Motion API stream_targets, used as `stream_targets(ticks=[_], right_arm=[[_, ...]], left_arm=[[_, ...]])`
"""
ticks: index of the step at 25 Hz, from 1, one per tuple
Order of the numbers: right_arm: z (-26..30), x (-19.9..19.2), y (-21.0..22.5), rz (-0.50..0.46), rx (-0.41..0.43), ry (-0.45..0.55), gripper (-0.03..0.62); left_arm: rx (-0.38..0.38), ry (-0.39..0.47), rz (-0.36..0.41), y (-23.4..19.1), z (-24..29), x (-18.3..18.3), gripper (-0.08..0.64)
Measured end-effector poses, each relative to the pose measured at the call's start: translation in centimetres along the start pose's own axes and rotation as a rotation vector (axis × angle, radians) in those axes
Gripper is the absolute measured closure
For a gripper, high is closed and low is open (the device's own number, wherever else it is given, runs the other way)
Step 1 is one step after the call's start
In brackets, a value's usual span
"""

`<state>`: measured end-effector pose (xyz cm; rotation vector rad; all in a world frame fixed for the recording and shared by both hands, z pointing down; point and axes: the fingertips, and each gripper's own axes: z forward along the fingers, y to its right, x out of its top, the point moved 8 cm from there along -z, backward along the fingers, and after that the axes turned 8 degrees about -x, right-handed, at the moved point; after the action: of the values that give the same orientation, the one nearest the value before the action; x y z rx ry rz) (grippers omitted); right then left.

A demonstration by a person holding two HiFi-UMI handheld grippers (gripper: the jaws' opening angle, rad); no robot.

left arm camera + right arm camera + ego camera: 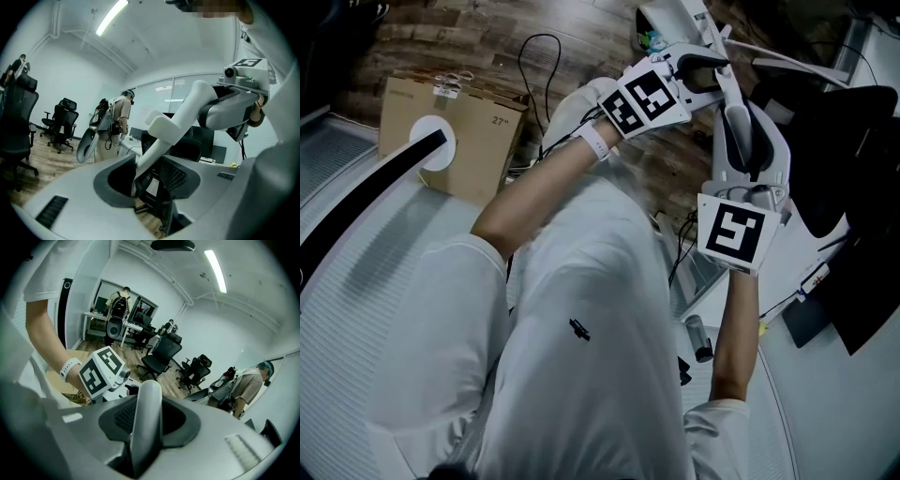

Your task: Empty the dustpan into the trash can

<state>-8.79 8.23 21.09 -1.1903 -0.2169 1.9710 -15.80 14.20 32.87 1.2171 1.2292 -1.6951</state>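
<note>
Head view shows your left gripper (701, 70) and right gripper (750, 178) with jaws both clamped on the dustpan handle (729, 98), out over the floor (487, 37), probably to carry it level.

One left gripper (147, 180), one right gripper (145, 423), one dustpan handle (187, 112), one cardboard box (483, 136), perhaps four office chairs (161, 355)

Left arm (534, 192) reaches toward 1 o'clock, wristband (596, 143) at wrist. Left gripper (701, 73) has its jaws clamped on handle (146, 404). Right forearm (733, 328) points to 12 o'clock. Right gripper (741, 131) is likewise clamped on handle, near left gripper.
</note>
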Motion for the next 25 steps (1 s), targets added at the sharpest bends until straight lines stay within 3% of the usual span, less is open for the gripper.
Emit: stream_targets(ticks=[25], right_arm=[[1.0,0.9,2.6,0.032,-0.046,-0.004,0.471]], left_arm=[[-0.032,-0.010,0.011,-1.7,1.7,2.3,0.411]])
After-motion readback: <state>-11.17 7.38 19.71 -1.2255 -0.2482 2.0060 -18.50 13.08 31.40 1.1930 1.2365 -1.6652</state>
